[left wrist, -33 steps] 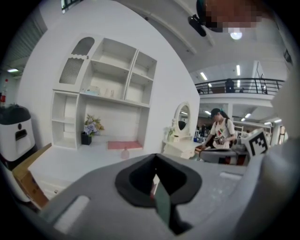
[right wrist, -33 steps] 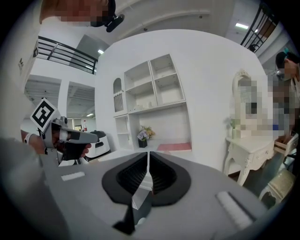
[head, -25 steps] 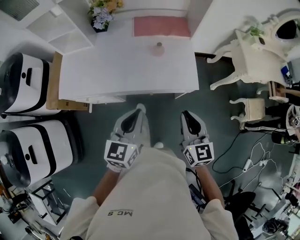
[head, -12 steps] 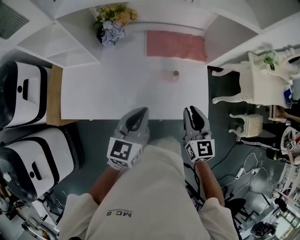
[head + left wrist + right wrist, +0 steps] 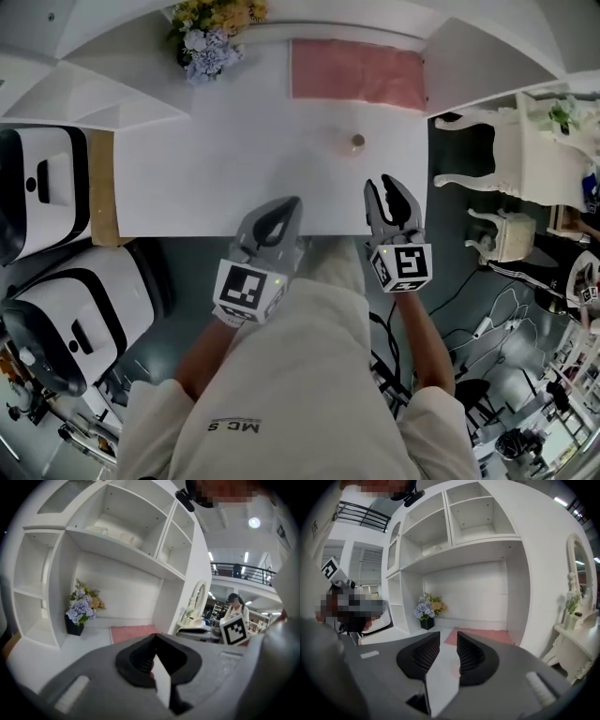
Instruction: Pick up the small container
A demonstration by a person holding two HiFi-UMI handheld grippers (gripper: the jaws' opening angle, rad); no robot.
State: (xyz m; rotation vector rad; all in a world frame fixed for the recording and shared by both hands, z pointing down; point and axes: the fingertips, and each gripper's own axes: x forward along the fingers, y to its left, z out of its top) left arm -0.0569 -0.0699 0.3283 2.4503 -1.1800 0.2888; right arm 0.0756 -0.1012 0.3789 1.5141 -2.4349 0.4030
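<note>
Far across the table: the small container (image 5: 357, 142) stands alone on the white top, right of centre. It is just on the near side of the pink mat (image 5: 356, 75) and not touching it.
Table: the table (image 5: 216, 178) is bare apart from the container, the mat and a pot of flowers (image 5: 208, 37) at the far left corner.
Right claw: the right claw (image 5: 392, 192) hovers over the table's near edge and points far, roughly in line with the container but well short of it. Its jaws stand apart and are opening, with nothing between them (through the gap its own view shows only table top and mat).
Left claw: the left claw (image 5: 272, 220) sits at the near edge, left of its partner. It is clenched tip to tip on nothing.
Why held so: the container lies on the right side, so the right claw seems the one chosen for the reach. Its jaws are probably spreading early so they are ready on arrival. The left claw looks parked, closed and out of the way.
Step in hand: this is the approach, and nothing is grasped yet.
Next move calls for: the right claw needs to travel far over the table and lower until its jaws straddle the container, then close.
Risk: the container looks small and light, so a jaw that clips it could tip it or push it onto the mat.
</note>
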